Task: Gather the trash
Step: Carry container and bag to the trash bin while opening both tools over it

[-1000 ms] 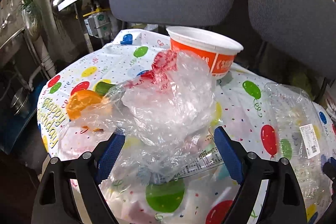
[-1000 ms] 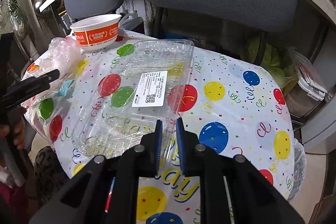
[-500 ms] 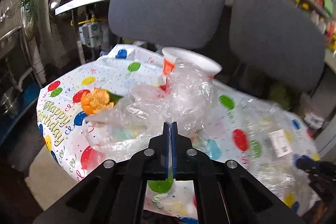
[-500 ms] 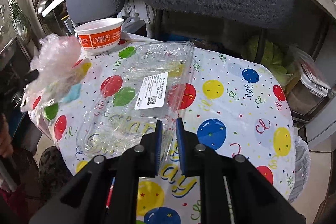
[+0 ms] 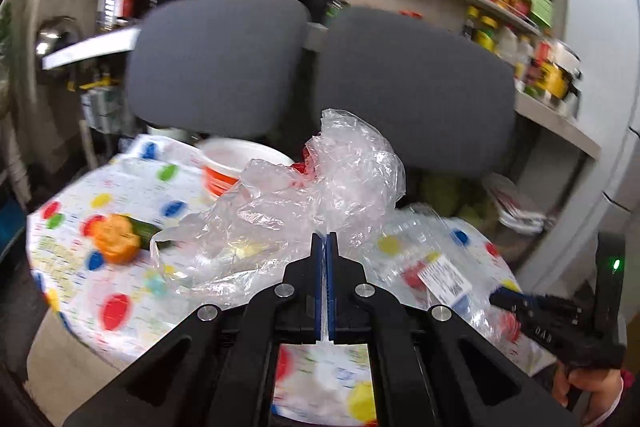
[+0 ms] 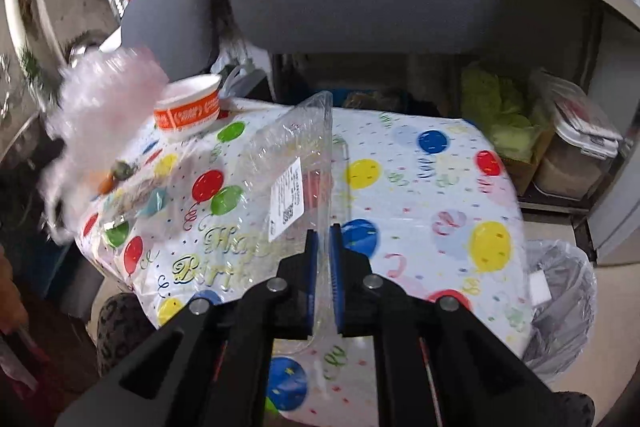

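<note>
We pinch the crumpled plastic bag in our left gripper above the balloon tablecloth, while our right gripper clamps the tilted clear clamshell container.

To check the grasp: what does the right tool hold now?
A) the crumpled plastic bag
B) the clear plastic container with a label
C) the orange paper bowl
B: the right tool is shut on the edge of the clear plastic container, tilted up off the table.
</note>
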Motion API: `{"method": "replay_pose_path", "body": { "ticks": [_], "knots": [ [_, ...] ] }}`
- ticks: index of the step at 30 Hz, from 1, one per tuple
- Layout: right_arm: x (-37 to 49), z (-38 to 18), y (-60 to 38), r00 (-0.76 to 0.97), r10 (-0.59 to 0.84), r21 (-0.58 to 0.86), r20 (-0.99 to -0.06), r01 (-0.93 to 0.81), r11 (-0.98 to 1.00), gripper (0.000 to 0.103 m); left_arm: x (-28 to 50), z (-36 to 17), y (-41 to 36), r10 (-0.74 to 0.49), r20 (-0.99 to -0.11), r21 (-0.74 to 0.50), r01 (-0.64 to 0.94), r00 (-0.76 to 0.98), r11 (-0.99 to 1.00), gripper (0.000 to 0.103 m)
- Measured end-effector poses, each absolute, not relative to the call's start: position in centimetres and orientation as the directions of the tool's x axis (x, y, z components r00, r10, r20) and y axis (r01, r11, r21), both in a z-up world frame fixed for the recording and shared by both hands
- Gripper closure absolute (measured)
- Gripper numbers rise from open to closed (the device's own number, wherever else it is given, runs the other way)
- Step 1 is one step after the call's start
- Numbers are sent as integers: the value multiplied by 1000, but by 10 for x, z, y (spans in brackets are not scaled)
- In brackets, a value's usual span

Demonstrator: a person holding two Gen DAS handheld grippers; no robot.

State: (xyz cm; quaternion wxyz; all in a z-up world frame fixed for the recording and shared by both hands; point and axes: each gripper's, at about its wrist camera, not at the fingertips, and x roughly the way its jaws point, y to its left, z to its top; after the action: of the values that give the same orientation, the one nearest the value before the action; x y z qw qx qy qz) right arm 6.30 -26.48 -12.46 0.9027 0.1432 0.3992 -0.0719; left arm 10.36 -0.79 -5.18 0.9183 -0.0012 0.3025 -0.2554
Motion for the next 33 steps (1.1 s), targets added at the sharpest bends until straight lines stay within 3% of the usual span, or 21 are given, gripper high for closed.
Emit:
{"method": "replay_pose_path", "body": {
  "ticks": [7, 20, 33],
  "knots": [
    [18, -97, -297, 708, -121, 192, -696, 345, 919, 97, 82, -73, -79, -565, -603, -146, 618, 563, 772, 102],
    [-98, -55, -386, 668, -406, 147, -624, 611, 778, 97, 22, -74, -228, -725, -616, -169, 847, 308, 504, 102],
    [-153, -97, -470, 537, -491, 146, -686, 763, 630, 97, -17, -116, -370, -693, -711, -174, 927, 116, 333, 101]
  ]
}}
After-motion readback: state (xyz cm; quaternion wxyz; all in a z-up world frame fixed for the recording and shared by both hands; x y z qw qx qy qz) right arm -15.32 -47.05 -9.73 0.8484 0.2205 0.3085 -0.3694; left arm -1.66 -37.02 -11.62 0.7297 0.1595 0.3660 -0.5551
